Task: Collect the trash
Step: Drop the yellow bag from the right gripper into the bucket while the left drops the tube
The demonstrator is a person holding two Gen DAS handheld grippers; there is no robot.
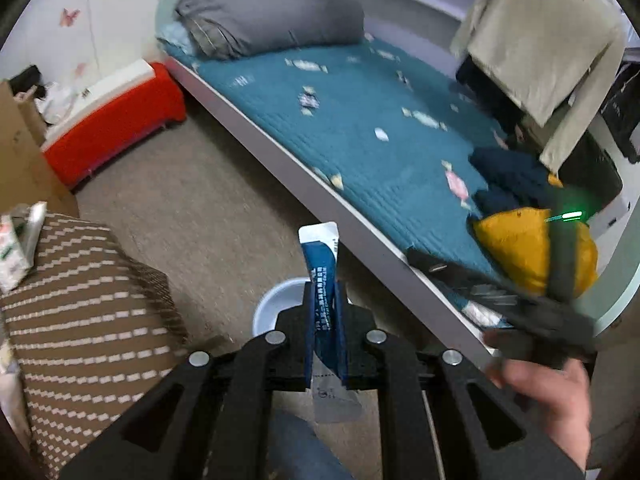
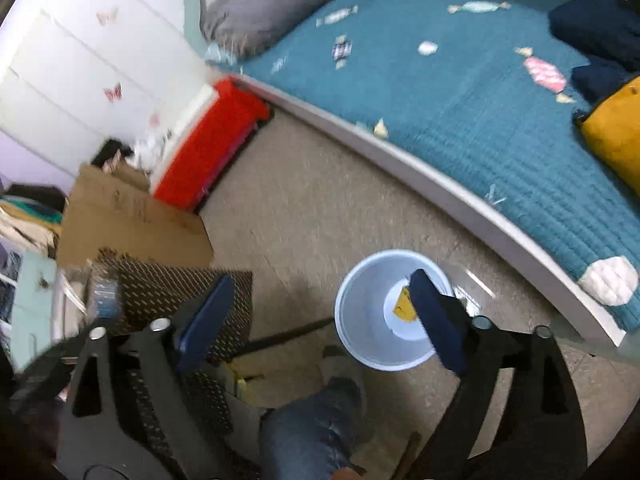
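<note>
In the left wrist view my left gripper (image 1: 323,292) is shut on a flat blue-and-white wrapper (image 1: 320,256) that sticks up past the fingertips. It hangs above a pale blue waste bin (image 1: 276,304) on the floor, whose rim shows just behind the fingers. In the right wrist view the waste bin (image 2: 360,320) stands on the floor with a yellow scrap (image 2: 403,307) on its bottom. My right gripper (image 2: 322,286) is open wide over the bin's left side, nothing between its blue pads. A clear plastic piece (image 2: 472,284) lies by the bin's right rim.
A bed with a teal quilt (image 1: 360,132) runs along the right, with a grey pillow (image 1: 272,20), dark clothes and a yellow cushion (image 1: 520,248). A red box (image 1: 116,120) and cardboard (image 2: 132,216) stand left. A brown patterned seat (image 1: 88,300) holds packets. A person's jeans leg (image 2: 312,428) is below.
</note>
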